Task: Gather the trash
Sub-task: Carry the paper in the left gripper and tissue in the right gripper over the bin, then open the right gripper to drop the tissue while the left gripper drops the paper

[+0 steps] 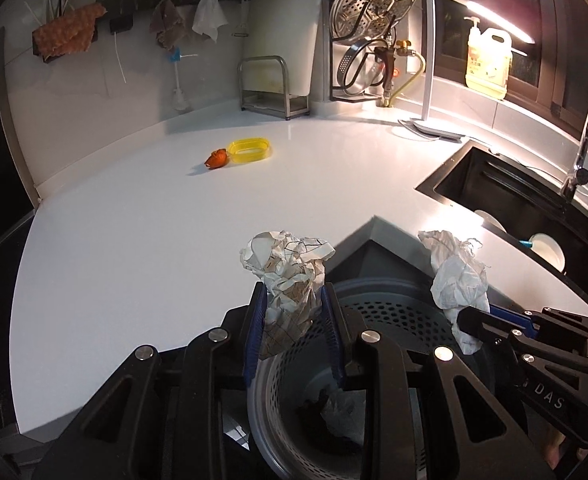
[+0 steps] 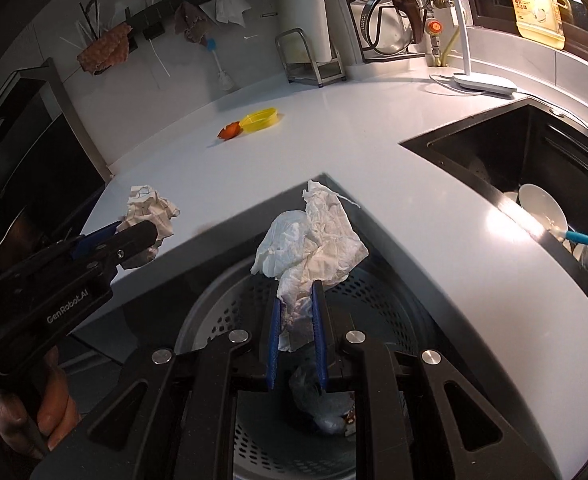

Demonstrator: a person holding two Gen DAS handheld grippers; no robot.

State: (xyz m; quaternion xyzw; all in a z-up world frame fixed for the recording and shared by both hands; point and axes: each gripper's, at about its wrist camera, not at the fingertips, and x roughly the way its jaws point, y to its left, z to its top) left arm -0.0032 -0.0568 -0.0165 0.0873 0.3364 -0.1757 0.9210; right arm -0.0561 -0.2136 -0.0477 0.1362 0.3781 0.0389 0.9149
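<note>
- Your left gripper (image 1: 293,300) is clamped on a crumpled ball of white paper printed with thin dark lines (image 1: 288,276); the blue pads (image 1: 254,332) press it from both sides and most of the ball stands up past the fingertips.
- Your right gripper (image 2: 297,300) is pinched tight on a crumpled white paper towel (image 2: 311,244), which fans out above its narrow blue pads (image 2: 274,332).
- Directly below both grippers sits the round grey perforated bin (image 1: 393,316), with dark and pale scraps already lying in its bottom.
- Your left gripper hangs over the bin's near-left rim, where the white countertop (image 1: 154,220) ends just beside it.
- Your right gripper hangs over the bin's open middle.
- Well ahead of both grippers on the countertop, an orange crumpled scrap (image 1: 216,159) lies touching a shallow yellow plastic oval tray (image 1: 250,150).
- Ahead and to the right is the black sink (image 2: 505,152), with white bowls (image 2: 541,204) stacked at its near end.
- Your hand (image 2: 34,412) shows under the left gripper's handle in the right wrist view.
</note>
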